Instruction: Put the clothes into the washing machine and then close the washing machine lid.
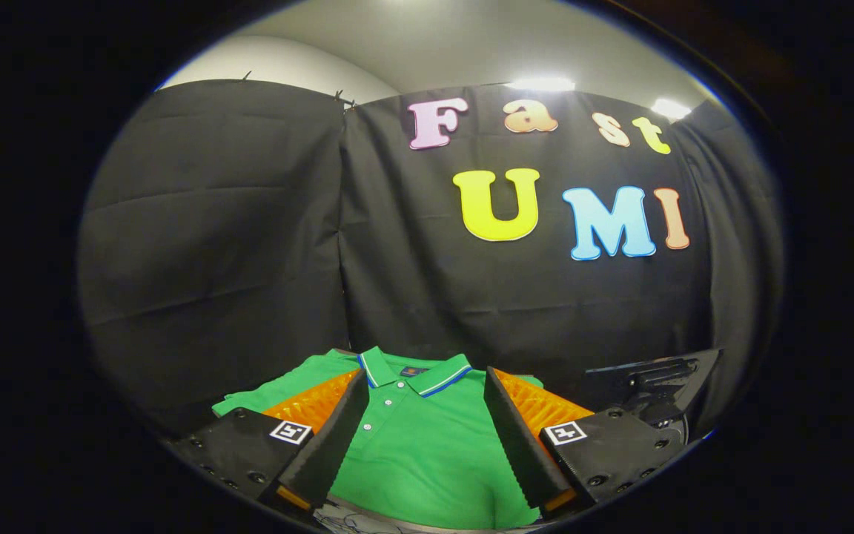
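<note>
In the gripper view my hand-held gripper [427,415] hangs with its fingers spread wide, gripping nothing. Between them and just ahead lies the green polo shirt [427,452], spread flat, collar toward the black cloth wall [249,245], buttons facing up. I cannot tell what surface carries it. Beyond my right finger stands a dark piece of equipment [657,378]; whether it belongs to the washing machine I cannot tell. I judge the task barely begun: the shirt is not yet picked up, so grasping it, loading it and closing the lid all remain.

claw [427,386] fingers spread wide apart
</note>
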{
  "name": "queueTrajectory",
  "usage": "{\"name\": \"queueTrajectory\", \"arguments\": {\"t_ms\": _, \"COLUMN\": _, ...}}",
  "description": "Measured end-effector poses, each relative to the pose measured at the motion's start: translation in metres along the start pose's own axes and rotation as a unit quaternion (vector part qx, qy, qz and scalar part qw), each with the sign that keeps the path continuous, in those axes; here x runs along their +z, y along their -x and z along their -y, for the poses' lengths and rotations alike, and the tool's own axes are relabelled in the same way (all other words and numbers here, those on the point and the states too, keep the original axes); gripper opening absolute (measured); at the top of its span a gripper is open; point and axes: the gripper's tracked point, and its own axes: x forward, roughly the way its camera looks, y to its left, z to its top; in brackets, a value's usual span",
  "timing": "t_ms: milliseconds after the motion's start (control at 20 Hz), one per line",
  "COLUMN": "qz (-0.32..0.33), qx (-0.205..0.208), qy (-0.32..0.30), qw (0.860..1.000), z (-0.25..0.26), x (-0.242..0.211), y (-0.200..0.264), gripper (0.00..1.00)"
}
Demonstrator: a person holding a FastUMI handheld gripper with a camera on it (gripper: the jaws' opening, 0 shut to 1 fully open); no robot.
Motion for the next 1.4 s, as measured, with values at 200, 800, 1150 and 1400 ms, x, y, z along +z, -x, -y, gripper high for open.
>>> {"name": "queueTrajectory", "arguments": {"t_ms": 200, "qz": -0.040, "qx": 0.018, "qy": -0.008, "qw": 0.999, "z": -0.015, "x": -0.019, "y": -0.020, "gripper": 0.97}}
{"name": "queueTrajectory", "arguments": {"t_ms": 800, "qz": -0.160, "qx": 0.039, "qy": -0.021, "qw": 0.986, "z": -0.040, "x": -0.055, "y": -0.070, "gripper": 0.97}}
{"name": "queueTrajectory", "arguments": {"t_ms": 1150, "qz": -0.241, "qx": 0.049, "qy": -0.015, "qw": 0.969, "z": -0.049, "x": -0.081, "y": -0.087, "gripper": 0.98}}
{"name": "queueTrajectory", "arguments": {"t_ms": 1400, "qz": -0.277, "qx": 0.053, "qy": -0.001, "qw": 0.960, "z": -0.051, "x": -0.093, "y": -0.092, "gripper": 0.98}}
